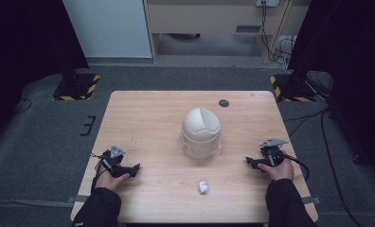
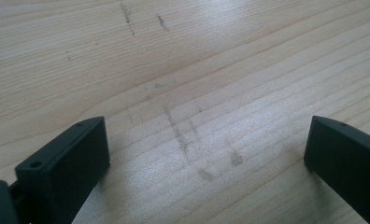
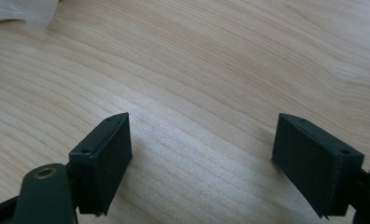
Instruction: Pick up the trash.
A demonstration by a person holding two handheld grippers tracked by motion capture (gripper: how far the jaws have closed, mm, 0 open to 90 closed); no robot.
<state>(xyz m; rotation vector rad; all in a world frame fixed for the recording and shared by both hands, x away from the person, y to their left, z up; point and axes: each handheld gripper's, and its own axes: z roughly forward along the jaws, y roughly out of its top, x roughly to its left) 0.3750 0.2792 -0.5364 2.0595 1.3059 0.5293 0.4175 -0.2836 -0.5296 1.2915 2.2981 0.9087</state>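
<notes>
crumpled wad (image 1: 203, 187), material hard to tell

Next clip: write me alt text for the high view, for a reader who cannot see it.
A domed white plastic bin stands mid-table on a light wooden table, with a small crumpled white paper ball lying nearer the person. The left gripper and right gripper rest at either side, jaws open and empty.

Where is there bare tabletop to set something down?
Wide bare wood lies behind the white bin up to the table's far edge, and between each tongs and the bin. Tightest: the near centre, around the crumpled paper ball.
</notes>
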